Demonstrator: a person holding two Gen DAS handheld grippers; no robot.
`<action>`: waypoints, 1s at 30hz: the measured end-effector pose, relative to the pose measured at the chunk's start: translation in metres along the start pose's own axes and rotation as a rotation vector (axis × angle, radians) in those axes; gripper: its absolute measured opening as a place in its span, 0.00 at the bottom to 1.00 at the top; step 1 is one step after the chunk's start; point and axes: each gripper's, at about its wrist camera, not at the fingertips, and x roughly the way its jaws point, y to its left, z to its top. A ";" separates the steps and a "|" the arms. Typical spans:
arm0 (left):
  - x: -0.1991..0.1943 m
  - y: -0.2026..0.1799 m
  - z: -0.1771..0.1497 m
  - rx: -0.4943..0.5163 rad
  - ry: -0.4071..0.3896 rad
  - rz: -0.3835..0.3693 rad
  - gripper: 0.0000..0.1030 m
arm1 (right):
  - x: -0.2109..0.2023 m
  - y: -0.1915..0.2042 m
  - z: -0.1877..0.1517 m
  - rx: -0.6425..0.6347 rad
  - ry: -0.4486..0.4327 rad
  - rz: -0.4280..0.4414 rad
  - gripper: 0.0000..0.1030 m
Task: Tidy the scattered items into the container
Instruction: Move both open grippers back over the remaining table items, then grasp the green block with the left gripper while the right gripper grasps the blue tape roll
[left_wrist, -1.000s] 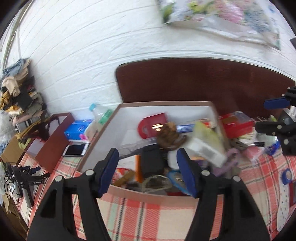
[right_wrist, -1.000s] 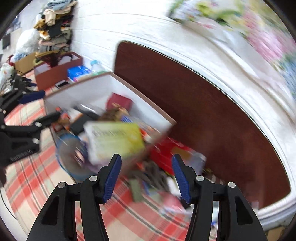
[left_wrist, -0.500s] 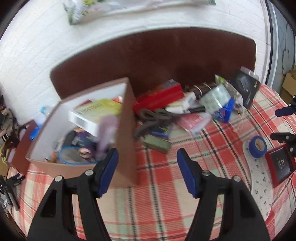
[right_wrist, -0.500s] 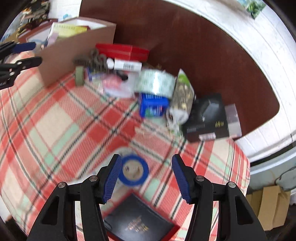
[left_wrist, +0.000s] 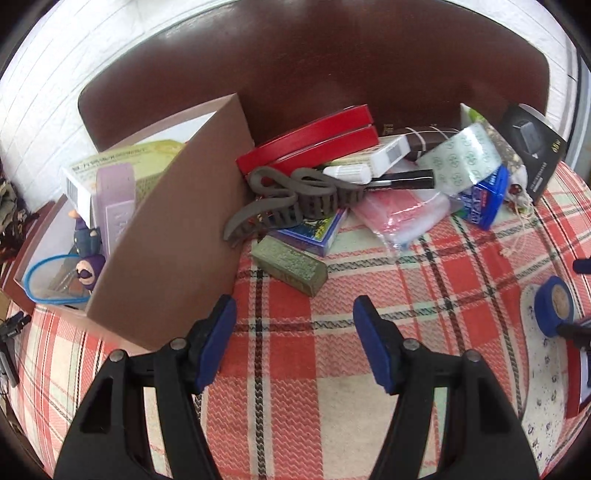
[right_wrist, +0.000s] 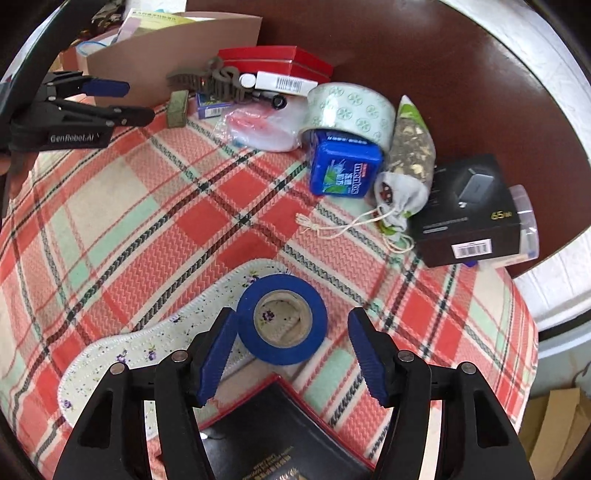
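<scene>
Left wrist view: the left gripper (left_wrist: 295, 343) is held with its jaws spread and nothing between them, above the plaid cloth (left_wrist: 295, 406). The cardboard box (left_wrist: 177, 236) is seen just left of it, and only from this side is its inside shown: a yellow-green carton (left_wrist: 122, 162), a lilac case (left_wrist: 116, 206), a small purple figure (left_wrist: 88, 267) and a blue-rimmed mesh pouch (left_wrist: 48, 278). Against the box's outer wall a pile is seen: a grey hair claw (left_wrist: 291, 201), a red case (left_wrist: 310, 138), a green bar (left_wrist: 290, 265) and a pink plastic bag (left_wrist: 400, 216).

From the right wrist view, the right gripper (right_wrist: 291, 356) is shown with jaws spread on either side of a blue tape roll (right_wrist: 282, 319), its left pad close to the roll; contact cannot be judged. The roll rests on a floral insole (right_wrist: 147, 354), with a dark booklet (right_wrist: 280, 435) just below it. Only here are a Mentos tin (right_wrist: 345, 170), a patterned tape roll (right_wrist: 351, 110) leaning over it, a drawstring pouch (right_wrist: 395, 195) and a black charger box (right_wrist: 469, 210) shown plainly.
</scene>
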 end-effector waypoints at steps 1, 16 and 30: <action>0.003 0.002 0.001 -0.010 0.004 0.003 0.63 | 0.001 0.000 0.000 0.005 -0.008 0.011 0.61; 0.024 -0.007 0.011 -0.108 0.013 0.078 0.73 | 0.012 0.004 -0.005 -0.011 -0.017 0.035 0.62; 0.079 -0.010 0.035 -0.184 0.108 0.163 0.65 | 0.014 0.007 -0.007 -0.039 -0.029 0.038 0.62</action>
